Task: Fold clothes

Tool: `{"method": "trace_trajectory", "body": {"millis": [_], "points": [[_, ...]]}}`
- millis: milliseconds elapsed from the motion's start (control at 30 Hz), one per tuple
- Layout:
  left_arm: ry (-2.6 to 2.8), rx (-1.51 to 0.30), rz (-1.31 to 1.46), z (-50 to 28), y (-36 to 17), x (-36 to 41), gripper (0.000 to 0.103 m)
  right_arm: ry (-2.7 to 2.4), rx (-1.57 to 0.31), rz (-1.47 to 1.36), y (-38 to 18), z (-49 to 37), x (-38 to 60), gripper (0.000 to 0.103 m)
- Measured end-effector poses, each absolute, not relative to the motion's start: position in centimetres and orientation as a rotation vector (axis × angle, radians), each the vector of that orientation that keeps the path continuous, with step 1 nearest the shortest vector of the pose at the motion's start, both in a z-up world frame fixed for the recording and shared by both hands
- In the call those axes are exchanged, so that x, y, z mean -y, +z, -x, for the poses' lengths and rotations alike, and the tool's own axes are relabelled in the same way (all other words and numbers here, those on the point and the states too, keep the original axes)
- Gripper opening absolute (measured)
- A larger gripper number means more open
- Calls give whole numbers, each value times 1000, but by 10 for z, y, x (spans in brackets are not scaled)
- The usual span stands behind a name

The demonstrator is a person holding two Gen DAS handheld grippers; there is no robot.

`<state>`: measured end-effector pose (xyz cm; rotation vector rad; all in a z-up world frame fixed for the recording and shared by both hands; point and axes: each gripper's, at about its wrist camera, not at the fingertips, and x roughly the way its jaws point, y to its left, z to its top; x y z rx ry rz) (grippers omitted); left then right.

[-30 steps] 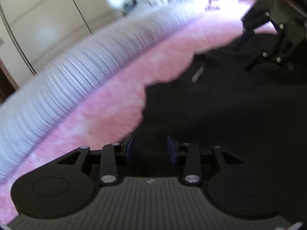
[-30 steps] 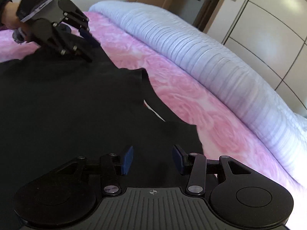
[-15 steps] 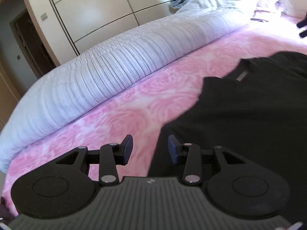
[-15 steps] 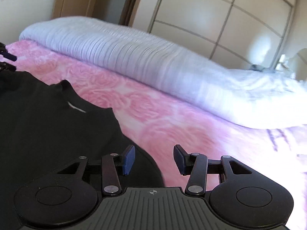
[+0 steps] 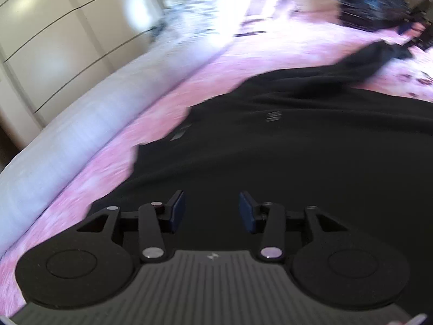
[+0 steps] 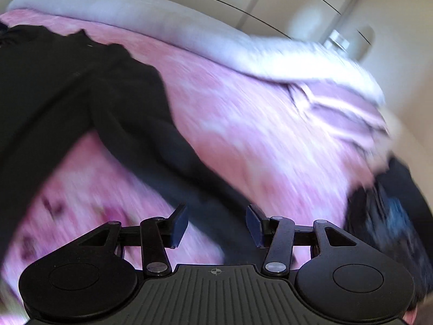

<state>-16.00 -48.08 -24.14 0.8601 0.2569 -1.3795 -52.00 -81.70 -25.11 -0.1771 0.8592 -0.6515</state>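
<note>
A black long-sleeved top (image 5: 311, 168) lies spread on a pink flowered bedspread (image 5: 151, 124). My left gripper (image 5: 212, 211) hovers open over the top's body, near the collar side, nothing between its fingers. In the right wrist view the top's black sleeve (image 6: 173, 157) runs diagonally down to my right gripper (image 6: 216, 226), which is open with the sleeve end lying between and under its blue pads. The right gripper (image 5: 416, 32) shows small at the far right of the left wrist view, at the sleeve's end. Both views are motion-blurred.
A rolled pale lilac duvet (image 6: 167, 27) lies along the far side of the bed, with white wardrobe doors (image 5: 54, 40) behind it. A dark pile of clothes (image 6: 389, 216) sits on the bed to the right of my right gripper.
Both grippers have swung. The left moved from the top's edge over its body. The right moved from beside the shoulder out to the sleeve end. Both stayed open.
</note>
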Motion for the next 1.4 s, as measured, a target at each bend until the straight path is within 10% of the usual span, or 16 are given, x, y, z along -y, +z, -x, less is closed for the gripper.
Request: {"method": "trace_trajectory", "body": {"millis": [567,600,667,800,900,1033,1400], "points": [[-1665,-45,-1048,319,-276,648,48,-620,-691,-358,-265,606,951,51],[-1672,-48,-1051,323,-279,654,48,-594,-686,-367,-270,607,951,47],[-1681,-58,-1038,329,-283,662,48,-585,-674,-383,-268,609,950,4],[-1694,-104,-991,334,-285,674,48,-765,-606,-254,-250,620,967,4],[-1695,-147,-975,333,-287,680,48,-919,-539,-159,-230,625,987,7],[-1691,-173,-975,333,-289,683,48,-974,-585,-115,-227,613,992,50],[-1703,-142,-951,330,-276,725,48,-875,-597,-207,-242,629,959,53]]}}
